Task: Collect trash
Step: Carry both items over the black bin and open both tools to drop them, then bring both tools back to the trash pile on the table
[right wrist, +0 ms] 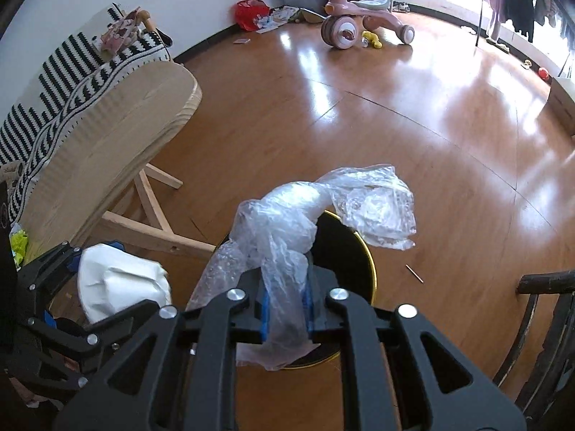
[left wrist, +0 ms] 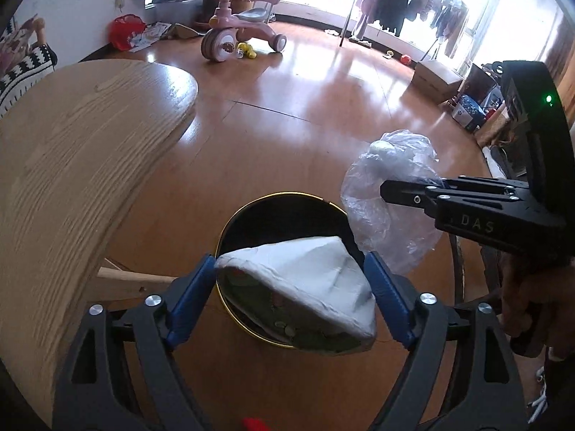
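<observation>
**Both loads poised over the bin, ready to drop**

The step in hand looks like the release: both pieces of trash are held above the round black bin with a gold rim (left wrist: pixel 230 231), which stands on the glossy brown wooden floor (left wrist: pixel 323 107) just right of the pale wooden table (left wrist: pixel 72 151).

The left gripper (left wrist: pixel 293 287) has its blue-padded fingers (left wrist: pixel 188 298) spread wide, one at each side of a folded white diaper with a green printed underside (left wrist: pixel 305 287). The pads touch its edges, though how firmly they press cannot be told. The diaper hangs over the near part of the bin's mouth.

The right gripper (right wrist: pixel 285 309) stands narrowly parted around a crumpled clear plastic bag (right wrist: pixel 287 226); the film runs between the blue pads and drapes out over the bin's rim. In the left wrist view the bag hangs right of the bin and partly over its edge.

The next move, as I judge it, calls for both grippers to let go cleanly. The light bag may cling to the pads or drift outside the rim, so shifting it left over the opening first seems wise.
</observation>
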`<state>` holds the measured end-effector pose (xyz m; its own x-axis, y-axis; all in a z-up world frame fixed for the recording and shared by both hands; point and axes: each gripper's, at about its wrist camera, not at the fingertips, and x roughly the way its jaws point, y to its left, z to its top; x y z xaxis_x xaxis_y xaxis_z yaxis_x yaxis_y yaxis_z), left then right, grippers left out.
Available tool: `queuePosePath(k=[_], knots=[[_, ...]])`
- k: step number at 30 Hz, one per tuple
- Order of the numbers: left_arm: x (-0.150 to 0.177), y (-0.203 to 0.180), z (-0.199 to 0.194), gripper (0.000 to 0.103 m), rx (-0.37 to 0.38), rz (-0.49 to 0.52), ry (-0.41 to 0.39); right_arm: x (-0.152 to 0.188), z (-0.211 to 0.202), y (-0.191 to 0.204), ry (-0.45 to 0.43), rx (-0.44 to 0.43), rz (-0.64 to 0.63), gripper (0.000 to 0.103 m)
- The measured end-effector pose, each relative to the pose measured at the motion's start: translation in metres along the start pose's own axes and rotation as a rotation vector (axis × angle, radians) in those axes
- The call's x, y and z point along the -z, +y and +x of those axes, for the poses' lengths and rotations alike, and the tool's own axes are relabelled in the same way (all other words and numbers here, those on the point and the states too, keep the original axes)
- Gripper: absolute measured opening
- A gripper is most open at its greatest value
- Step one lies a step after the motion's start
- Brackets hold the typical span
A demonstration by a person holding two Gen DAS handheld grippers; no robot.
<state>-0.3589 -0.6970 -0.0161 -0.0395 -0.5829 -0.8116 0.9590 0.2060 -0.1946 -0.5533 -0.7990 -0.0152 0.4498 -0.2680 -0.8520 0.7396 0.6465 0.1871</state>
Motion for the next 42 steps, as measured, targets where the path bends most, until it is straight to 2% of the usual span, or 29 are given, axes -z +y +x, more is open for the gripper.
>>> queuePosePath(k=[1, 2, 3, 5, 8, 14, 19, 21, 29, 33, 37, 42], knots=[[0.0, 0.001, 0.001, 0.089, -0.004, -0.007, 0.001, -0.001, 0.0, -0.001, 0.0, 0.009, 0.004, 0.046], [0.001, 0.001, 0.001, 0.09, -0.003, -0.013, 0.0, 0.0, -0.002, -0.002, -0.007, 0.008, 0.005, 0.072], [0.001, 0.001, 0.002, 0.09, -0.002, -0.02, 0.0, 0.0, -0.004, -0.002, -0.022, 0.006, 0.0, 0.074], [0.001, 0.002, 0.002, 0.09, -0.005, -0.022, 0.002, 0.0, -0.006, -0.002, -0.023, 0.016, -0.006, 0.068], [0.001, 0.004, -0.003, 0.09, -0.008, -0.022, -0.003, 0.0, -0.008, -0.003, -0.024, 0.012, 0.005, 0.067], [0.001, 0.019, -0.036, 0.09, -0.036, -0.056, -0.039, -0.002, -0.013, 0.017, -0.039, 0.003, -0.01, 0.068], [0.016, 0.054, -0.095, 0.091, -0.094, -0.14, -0.094, -0.01, -0.022, 0.069, -0.065, -0.049, -0.066, 0.068], [0.028, 0.075, -0.124, 0.091, -0.138, -0.189, -0.112, -0.013, -0.026, 0.108, -0.068, -0.104, -0.124, 0.068], [0.12, 0.166, -0.252, 0.092, -0.336, -0.393, -0.179, -0.005, -0.039, 0.289, -0.064, -0.3, -0.357, 0.069], [0.19, 0.211, -0.317, 0.092, -0.462, -0.524, -0.193, 0.009, -0.049, 0.381, -0.047, -0.398, -0.48, 0.069], [0.261, 0.244, -0.371, 0.092, -0.565, -0.671, -0.205, 0.028, -0.057, 0.453, -0.032, -0.476, -0.584, 0.069], [0.322, 0.266, -0.407, 0.092, -0.644, -0.799, -0.21, 0.054, -0.061, 0.504, -0.002, -0.531, -0.669, 0.069]])
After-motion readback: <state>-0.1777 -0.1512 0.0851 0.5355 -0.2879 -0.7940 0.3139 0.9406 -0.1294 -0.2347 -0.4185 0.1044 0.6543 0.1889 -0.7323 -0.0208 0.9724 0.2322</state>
